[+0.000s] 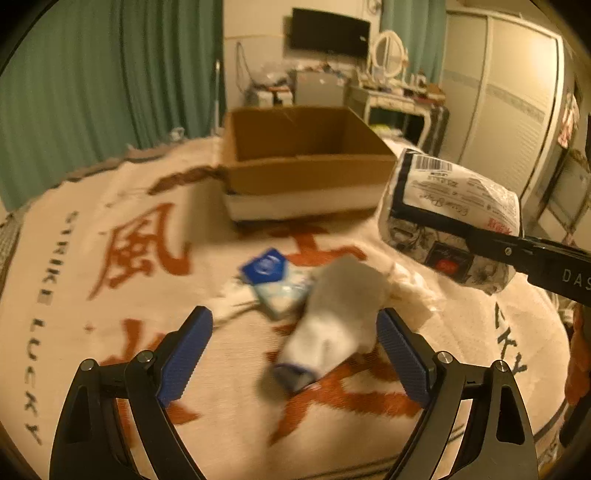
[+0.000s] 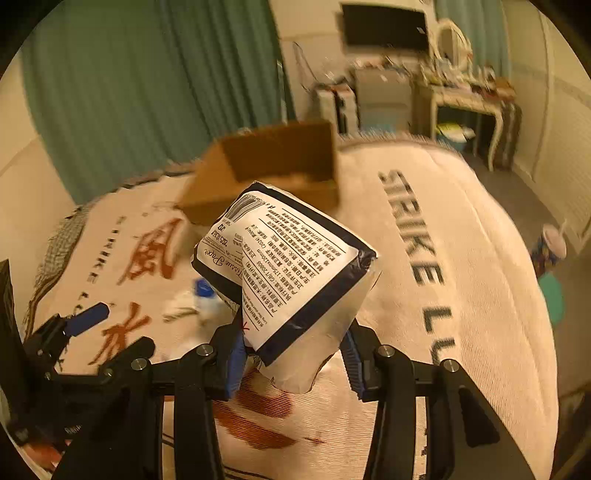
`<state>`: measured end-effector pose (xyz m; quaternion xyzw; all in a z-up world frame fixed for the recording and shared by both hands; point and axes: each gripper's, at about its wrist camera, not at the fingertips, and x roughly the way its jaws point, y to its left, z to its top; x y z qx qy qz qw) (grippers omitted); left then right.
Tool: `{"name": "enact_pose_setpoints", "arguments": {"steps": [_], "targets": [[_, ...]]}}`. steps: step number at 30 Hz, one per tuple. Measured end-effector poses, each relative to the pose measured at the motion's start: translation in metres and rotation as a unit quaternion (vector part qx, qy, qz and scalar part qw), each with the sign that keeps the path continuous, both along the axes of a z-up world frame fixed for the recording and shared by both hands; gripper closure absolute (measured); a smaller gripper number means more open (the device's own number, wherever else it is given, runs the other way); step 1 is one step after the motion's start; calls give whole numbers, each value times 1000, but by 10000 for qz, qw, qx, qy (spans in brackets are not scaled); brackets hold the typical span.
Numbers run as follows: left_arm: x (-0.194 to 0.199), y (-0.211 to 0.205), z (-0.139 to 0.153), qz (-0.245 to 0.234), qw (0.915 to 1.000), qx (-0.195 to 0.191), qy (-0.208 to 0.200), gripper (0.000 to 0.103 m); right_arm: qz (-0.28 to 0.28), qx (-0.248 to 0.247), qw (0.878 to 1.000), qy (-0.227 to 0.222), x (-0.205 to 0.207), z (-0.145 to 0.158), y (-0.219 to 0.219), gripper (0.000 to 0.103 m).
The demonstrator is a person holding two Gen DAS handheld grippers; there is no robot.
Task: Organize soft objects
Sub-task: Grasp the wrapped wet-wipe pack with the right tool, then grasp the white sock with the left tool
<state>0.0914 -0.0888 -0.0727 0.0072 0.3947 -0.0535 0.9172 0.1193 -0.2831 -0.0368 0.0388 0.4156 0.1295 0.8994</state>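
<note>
Nearest in the left wrist view, the left gripper (image 1: pixel 295 354) hangs with its blue-padded jaws spread wide and released over a cream woven blanket with rust-red characters and dark lettering (image 1: pixel 110 295), which covers the bed. A white sock with a dark blue cuff (image 1: pixel 332 325) lies on the blanket between the two pads, its cuff end towards the camera; whether the right-hand pad touches it cannot be told. Just beyond the sock, touching it, lies a small pale blue tissue pack with a dark blue label (image 1: pixel 275 282), and some crumpled white soft material (image 1: pixel 410 291) lies on the blanket to the sock's right.

In the right wrist view, the right gripper (image 2: pixel 291 354) has its jaws clenched on the lower end of a soft white plastic-wrapped tissue paper pack with navy borders, a barcode and printed text (image 2: pixel 291 273). The pack is lifted clear of the blanket and tilted, and it stands out above and ahead of the jaws. The same pack shows at the right of the left wrist view, in the air, with a black finger across it.

Farther off, an open brown cardboard box (image 1: pixel 303 155) sits on the blanket, well apart from the sock. Behind it hang green curtains (image 1: pixel 92 81), and a black wall-mounted screen (image 1: pixel 328 33) is above a cluttered dressing table (image 1: pixel 399 96).
</note>
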Motion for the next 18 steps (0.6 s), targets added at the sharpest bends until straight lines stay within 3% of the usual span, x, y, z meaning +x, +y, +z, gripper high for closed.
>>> {"name": "enact_pose_setpoints", "arguments": {"steps": [4,9,12,14,18], "targets": [[27,-25,-27,-82,9995,-26,302,12,-114,-226,9997,-12,9,-11,-17,59],[58,-37,-55,-64,9962,-329,799,18,-142,-210,9997,-12,21,-23,-30,59],[65,-43,-68,-107,9951,-240,957,19,-99,-273,9996,15,28,-31,-29,59],[65,-46,-73,-156,9951,-64,975,32,-85,-232,9997,64,32,-36,-31,59],[57,-46,-69,-248,9958,42,880,44,-108,-194,9997,81,36,-38,-31,59]]}}
